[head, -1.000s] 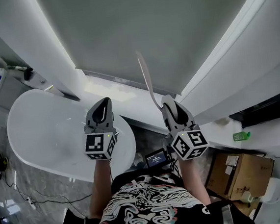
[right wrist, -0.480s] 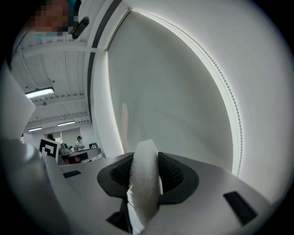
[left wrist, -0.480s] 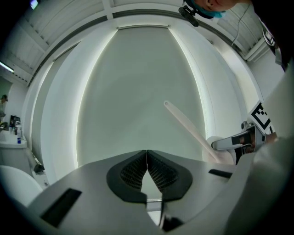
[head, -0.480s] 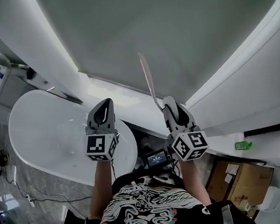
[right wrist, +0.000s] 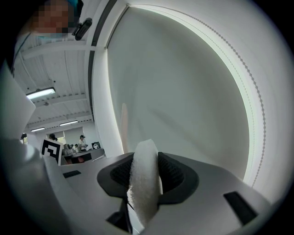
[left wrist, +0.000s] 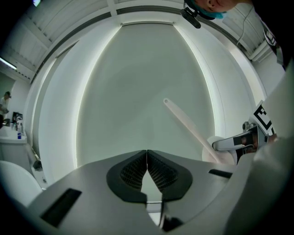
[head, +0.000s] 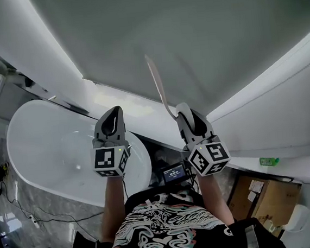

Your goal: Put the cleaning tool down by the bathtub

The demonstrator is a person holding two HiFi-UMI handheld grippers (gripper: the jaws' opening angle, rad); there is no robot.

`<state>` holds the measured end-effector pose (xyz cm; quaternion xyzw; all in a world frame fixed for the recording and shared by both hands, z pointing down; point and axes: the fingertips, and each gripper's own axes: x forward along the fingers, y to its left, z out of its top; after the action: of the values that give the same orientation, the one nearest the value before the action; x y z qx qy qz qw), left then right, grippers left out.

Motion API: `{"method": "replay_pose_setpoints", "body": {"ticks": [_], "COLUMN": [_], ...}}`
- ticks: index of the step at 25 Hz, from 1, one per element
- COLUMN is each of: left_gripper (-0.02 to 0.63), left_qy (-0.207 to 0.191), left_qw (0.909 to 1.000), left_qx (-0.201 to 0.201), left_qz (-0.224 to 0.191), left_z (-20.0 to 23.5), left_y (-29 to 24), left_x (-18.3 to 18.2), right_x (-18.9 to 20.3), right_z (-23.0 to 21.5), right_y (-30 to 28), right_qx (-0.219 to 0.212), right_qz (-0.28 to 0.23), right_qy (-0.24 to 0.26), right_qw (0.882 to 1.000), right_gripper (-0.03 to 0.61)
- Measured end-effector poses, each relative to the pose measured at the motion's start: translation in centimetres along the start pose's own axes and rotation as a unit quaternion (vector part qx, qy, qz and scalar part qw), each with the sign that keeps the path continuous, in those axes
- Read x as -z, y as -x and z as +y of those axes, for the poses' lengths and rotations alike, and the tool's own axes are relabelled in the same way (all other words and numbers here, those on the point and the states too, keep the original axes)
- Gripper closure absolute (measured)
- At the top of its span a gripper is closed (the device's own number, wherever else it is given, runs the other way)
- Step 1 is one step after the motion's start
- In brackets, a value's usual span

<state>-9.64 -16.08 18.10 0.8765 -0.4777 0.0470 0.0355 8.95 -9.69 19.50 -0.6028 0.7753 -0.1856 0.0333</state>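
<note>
bathtub (head: 48, 144) left, cardboard box (head: 262, 192) right

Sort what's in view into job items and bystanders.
Job:
cleaning tool, clamped in the right gripper
bathtub

Lying about:
cardboard box
green bottle
small screen at the person's waist

White cleaning tool (right wrist: 144, 183) — sponge end clamped

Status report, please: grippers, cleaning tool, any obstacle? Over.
Left gripper shut, empty. Right gripper shut on cleaning tool, held in air. Tool not yet down; bathtub below, left side. No obstacle seen.
</note>
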Motion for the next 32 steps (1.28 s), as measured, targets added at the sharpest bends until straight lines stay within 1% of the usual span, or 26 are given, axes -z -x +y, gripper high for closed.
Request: {"method": "replay_pose_setpoints", "body": {"ticks": [5,10,21,32], "left_gripper": [0.597,0.597,0.597,0.597], "left_qy": [0.004,0.009,0.013,0.029], "left_qw": [0.9999,0.9997,0.9985,0.9957], "left_qx": [0.003,-0.001,-0.015,-0.019], "left_qz": [0.009,0.024,0.052,0.086], "left_z": [0.7,1.1,2.2,2.6], "left_y": [-1.2,-1.6,-2.8,-3.0], "left_x": [1.1,2.8,6.1,11.2], "right_x": [0.8,2.1,5.4,9.6], "right_z": [0.0,0.0,-1.8,-2.9], "right_y": [-1.7,-2.6,-4.9,-5.9], "right_qx": [-0.002,-0.015,-0.018,-0.018], "right_qz": [0.007,0.015,0.052,0.095], "right_qy": [0.001,-0.001,0.012,0.032], "right_qw": [1.0,1.0,0.998,0.995], "right_gripper": [0.433,0.433,0.433,0.433]}}
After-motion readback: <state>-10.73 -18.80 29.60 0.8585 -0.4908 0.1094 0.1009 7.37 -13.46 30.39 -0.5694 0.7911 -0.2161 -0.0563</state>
